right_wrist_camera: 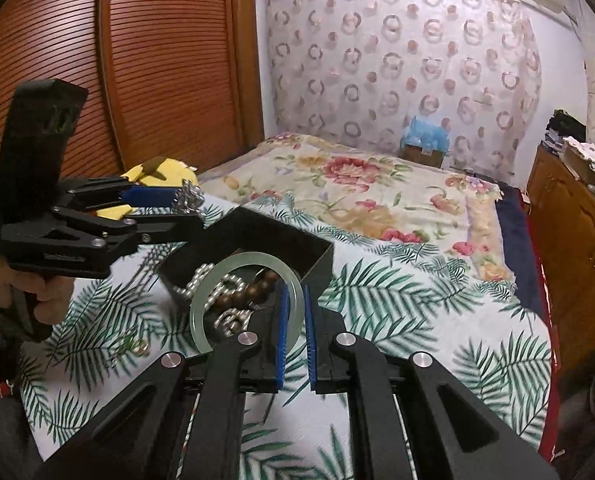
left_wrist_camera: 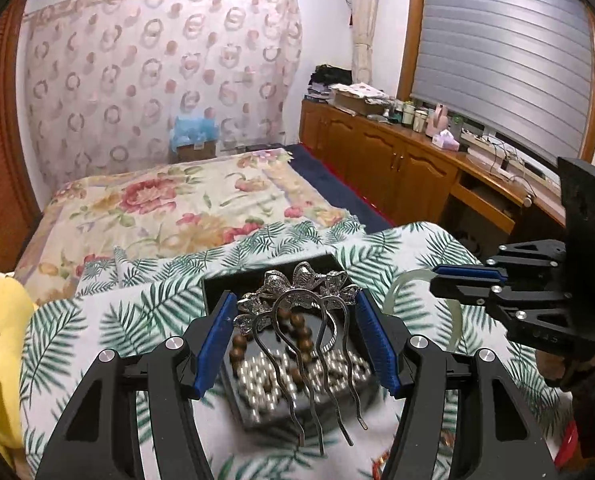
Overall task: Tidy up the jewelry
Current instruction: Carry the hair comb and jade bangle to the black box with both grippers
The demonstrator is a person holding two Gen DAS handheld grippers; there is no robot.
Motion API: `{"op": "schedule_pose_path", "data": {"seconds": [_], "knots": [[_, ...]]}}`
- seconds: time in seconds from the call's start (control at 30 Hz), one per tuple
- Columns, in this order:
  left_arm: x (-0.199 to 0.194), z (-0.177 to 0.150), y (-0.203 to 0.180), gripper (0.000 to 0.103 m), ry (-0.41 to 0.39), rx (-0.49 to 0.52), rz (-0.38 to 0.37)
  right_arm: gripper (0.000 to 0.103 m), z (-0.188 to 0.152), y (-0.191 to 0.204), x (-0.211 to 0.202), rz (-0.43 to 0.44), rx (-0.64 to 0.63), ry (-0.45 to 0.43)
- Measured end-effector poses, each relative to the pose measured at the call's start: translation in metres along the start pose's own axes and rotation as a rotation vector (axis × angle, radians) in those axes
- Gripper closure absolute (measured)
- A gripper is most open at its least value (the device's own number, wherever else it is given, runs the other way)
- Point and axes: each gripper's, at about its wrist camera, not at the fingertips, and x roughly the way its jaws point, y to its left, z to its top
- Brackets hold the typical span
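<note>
Left gripper (left_wrist_camera: 295,336) sits about half open, clamped across one silver hair comb (left_wrist_camera: 297,320): bow-decorated top at the far end, four wavy prongs running back toward the camera, so its long axis goes near-to-far. Right gripper (right_wrist_camera: 294,328) is nearly closed, pinching the rim of one pale green bangle (right_wrist_camera: 246,305), which stands on edge, ring to the left of the pads. Just past both, one open black box (right_wrist_camera: 257,248) sits on the palm-leaf cloth (right_wrist_camera: 397,312), with pearls (left_wrist_camera: 273,376) and a brown bead bracelet (left_wrist_camera: 297,340) inside.
</note>
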Motion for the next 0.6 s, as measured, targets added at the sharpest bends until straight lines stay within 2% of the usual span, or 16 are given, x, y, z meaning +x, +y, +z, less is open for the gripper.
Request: {"op": "schedule_pose_path", "data": {"seconds": [0.33,0.6], "knots": [[0.034,-0.001,0.012,0.044,0.034,-0.04,0.009,0.094,0.018,-0.009,0.022,0.019,-0.006,-0.005],[0.024,0.001,0.024,0.042,0.01,-0.063,0.025,0.094,0.022,-0.005,0.037,0.035,-0.018,0.013]]}}
